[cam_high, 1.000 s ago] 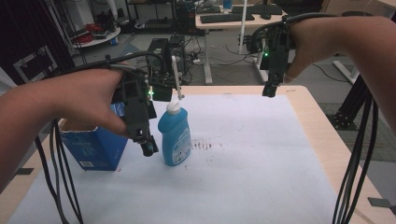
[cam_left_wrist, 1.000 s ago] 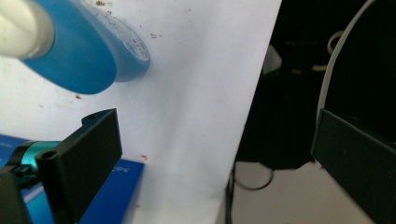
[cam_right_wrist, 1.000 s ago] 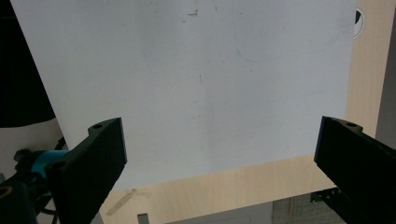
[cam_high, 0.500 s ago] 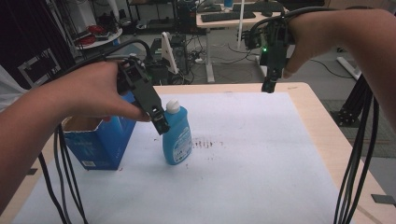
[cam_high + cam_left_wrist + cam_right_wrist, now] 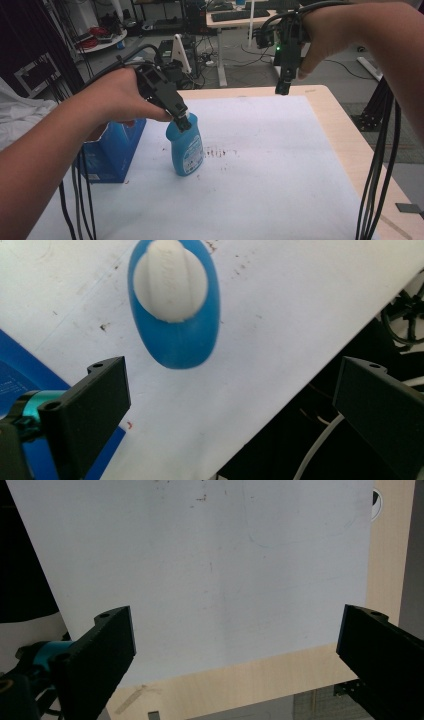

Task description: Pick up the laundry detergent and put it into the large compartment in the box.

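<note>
A workshop with desks, cables and shelving is seen behind a wooden counter (image 5: 345,130) whose top is covered by a white sheet (image 5: 280,165); faint brown specks are scattered on the sheet near its middle. A blue bottle (image 5: 186,147) with a white cap (image 5: 170,280) is stood upright on the sheet, left of the counter's middle and closer to the near edge than to the far one. Just beside it, toward the left edge, a blue box (image 5: 112,152) is set (its top is partly hidden by the person's forearm).

The left gripper (image 5: 182,121) is held tilted down over the bottle, its tip at the cap in the high view. In the left gripper view the jaws are seen wide apart, with nothing between them; the cap and the bottle's shoulders are seen from above, ahead of the jaws and nearer the left one, not touched by either. Whether the gripper's tip touches the cap cannot be told from the high view.

The right gripper (image 5: 283,87) is held up in the air over the counter's far edge, toward the far right corner, pointing straight down and well apart from the bottle. In the right gripper view its jaws are likewise spread wide, with bare sheet and a strip of the counter's wood below them.
</note>
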{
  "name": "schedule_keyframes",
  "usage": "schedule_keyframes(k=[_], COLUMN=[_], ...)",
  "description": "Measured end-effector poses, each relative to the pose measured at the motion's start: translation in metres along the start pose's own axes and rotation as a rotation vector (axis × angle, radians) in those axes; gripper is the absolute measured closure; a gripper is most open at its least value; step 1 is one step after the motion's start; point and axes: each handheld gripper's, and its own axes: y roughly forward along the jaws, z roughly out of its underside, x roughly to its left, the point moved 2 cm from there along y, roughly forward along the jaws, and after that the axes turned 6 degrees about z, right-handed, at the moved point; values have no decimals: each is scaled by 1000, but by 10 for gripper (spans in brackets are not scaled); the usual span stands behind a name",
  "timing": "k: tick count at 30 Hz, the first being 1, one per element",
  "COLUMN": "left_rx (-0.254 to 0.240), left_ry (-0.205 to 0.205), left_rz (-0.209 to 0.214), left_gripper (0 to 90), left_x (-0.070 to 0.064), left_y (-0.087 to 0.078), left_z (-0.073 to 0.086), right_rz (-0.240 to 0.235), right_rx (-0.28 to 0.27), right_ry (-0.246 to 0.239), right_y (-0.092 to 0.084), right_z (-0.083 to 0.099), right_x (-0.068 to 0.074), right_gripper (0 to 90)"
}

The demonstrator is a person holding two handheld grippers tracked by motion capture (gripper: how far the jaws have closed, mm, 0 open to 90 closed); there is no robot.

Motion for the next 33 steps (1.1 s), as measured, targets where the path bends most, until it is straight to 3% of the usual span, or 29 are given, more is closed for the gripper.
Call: schedule_keyframes(k=[11, 20, 25, 33], left_rx=[20, 57, 68, 81], left_ry=[-75, -86, -88, -102], left_rz=[-19, -39, -78, -84], left_gripper=[19, 18, 19, 19], left_x=[16, 22, 24, 29], left_y=[30, 57, 65, 71], left_z=[-21, -31, -33, -35], right_rz=[-3, -2, -1, 1], right_rx=[0, 3, 2, 1], right_ry=[3, 12, 12, 13], right_y=[0, 0, 1, 1], right_z=[-2, 2, 4, 4], right_x=[-1, -2, -2, -2], right_gripper=[14, 14, 14, 14])
